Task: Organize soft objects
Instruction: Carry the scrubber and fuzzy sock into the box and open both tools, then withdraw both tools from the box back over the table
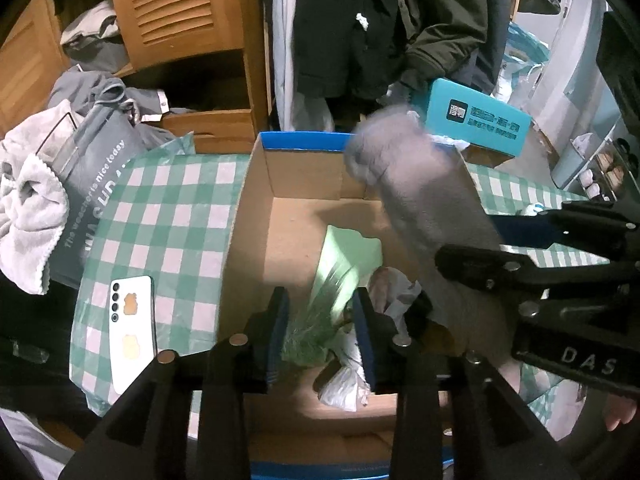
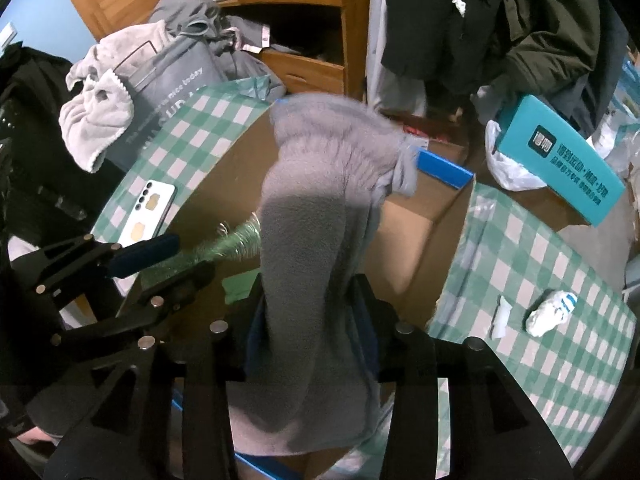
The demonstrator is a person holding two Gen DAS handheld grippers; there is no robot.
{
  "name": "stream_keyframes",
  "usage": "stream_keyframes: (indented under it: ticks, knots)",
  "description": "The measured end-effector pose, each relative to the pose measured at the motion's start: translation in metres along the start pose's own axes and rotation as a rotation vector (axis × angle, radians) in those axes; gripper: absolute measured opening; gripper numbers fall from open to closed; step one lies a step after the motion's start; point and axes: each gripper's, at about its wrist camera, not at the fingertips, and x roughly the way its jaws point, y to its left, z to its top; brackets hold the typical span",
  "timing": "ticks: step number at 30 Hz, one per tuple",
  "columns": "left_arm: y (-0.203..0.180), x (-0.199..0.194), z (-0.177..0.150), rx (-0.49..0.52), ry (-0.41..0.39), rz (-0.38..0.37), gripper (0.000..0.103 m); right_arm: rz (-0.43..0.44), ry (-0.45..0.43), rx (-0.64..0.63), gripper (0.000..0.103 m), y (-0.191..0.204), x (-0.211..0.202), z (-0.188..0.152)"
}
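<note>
Left gripper (image 1: 320, 332), lower centre of its own frame, is pinching a green fringed item (image 1: 316, 320) over the open cardboard box (image 1: 256, 216); release only once it hangs well inside the walls, beside the green fabric (image 1: 352, 248) already lying there. Right gripper (image 2: 310, 332), lower centre of its frame, is clamped around a grey fleece piece (image 2: 316, 220), blurred at its top, hanging across the box's blue-edged rim (image 2: 444, 170); judgement: lower it clear of the rim so nothing drapes outside. On the checked counter (image 2: 532, 280) at right, a small white bundle (image 2: 550, 314) lies apart.
</note>
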Motion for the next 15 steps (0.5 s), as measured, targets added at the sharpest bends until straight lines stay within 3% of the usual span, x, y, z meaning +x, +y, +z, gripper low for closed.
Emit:
stream_keyframes:
  ticks: [4,15]
  knots:
    - [0.003,0.0,0.001,-0.009,-0.001,0.006,0.038,-0.014,-0.012,-0.003,0.054,-0.003,-0.005,0.001]
    - [-0.015,-0.003,0.001,0.042,-0.012,-0.003,0.051,-0.043,-0.023,0.032,0.066,-0.023,-0.016,-0.014]
